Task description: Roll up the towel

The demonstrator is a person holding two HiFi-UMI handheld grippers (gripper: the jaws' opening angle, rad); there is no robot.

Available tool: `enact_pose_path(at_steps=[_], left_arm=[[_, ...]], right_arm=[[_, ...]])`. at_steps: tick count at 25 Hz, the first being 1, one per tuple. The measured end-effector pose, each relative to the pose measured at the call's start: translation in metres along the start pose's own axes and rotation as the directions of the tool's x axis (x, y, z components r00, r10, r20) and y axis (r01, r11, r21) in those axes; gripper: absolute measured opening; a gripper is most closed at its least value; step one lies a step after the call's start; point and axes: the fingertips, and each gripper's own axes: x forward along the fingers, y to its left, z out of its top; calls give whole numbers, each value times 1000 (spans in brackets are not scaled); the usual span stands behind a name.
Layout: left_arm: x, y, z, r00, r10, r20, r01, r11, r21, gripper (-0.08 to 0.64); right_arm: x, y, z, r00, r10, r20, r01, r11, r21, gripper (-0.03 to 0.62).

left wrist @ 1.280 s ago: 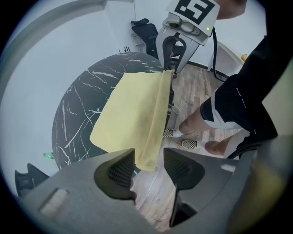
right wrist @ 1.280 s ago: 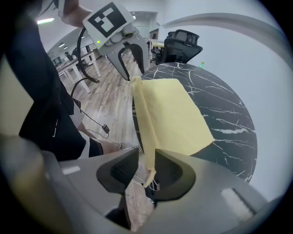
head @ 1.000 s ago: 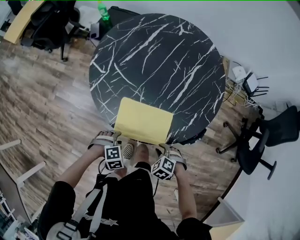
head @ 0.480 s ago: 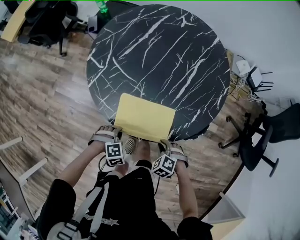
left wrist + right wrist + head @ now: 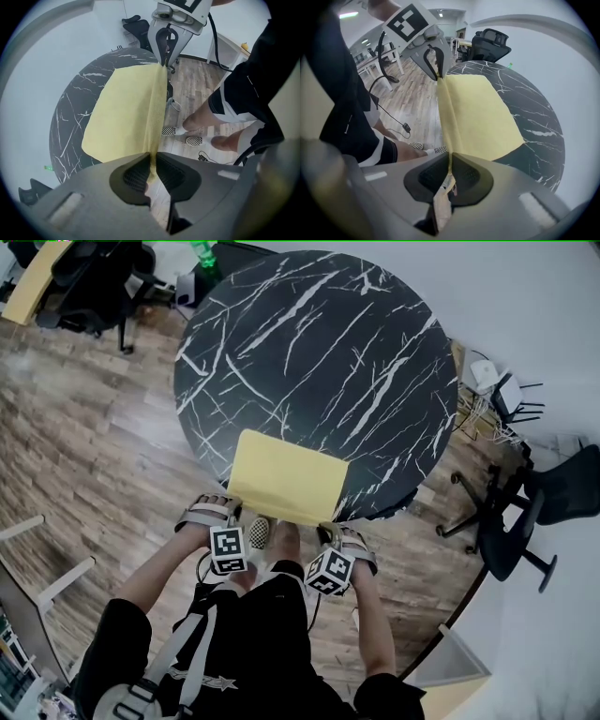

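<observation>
A yellow towel (image 5: 286,479) lies flat on the near edge of the round black marble table (image 5: 319,352), with its near edge hanging over the rim. My left gripper (image 5: 232,509) is at the towel's near left corner and my right gripper (image 5: 328,529) is at the near right corner. In the left gripper view the jaws (image 5: 152,164) have just been closing and now pinch the towel's edge (image 5: 124,112). The right gripper (image 5: 450,164) has closed the same way on the towel (image 5: 473,112), and a white label hangs below its pads. Each gripper view shows the other gripper clamped on the far corner.
Black office chairs stand at the right (image 5: 534,512) and at the back left (image 5: 94,277). A green bottle (image 5: 204,257) sits behind the table. Cables and white devices (image 5: 492,390) lie on the floor at the right. The person's shoes (image 5: 258,535) are under the table's edge.
Both grippers stay at the towel's near corners and the towel lies as before. Only the head camera's framing has shifted slightly.
</observation>
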Motion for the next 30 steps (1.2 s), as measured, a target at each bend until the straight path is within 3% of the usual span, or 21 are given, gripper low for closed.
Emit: enact_pose_path(at_steps=[8,16,30], left_arm=[[-1,-12,-3,996,-86,-20,86,996,-12,52],[0,-9,-3,979,-199,-52,198,980,-33,54],[1,8,0,950,-304,-74,301,953,-38,55]], right_arm=[[0,12,0,997,74,-10,-74,997,35,26],[-5,5,4,983,182,-18,-179,978,107,28],[-8,-24,10,968,250,-16,-246,962,122,29]])
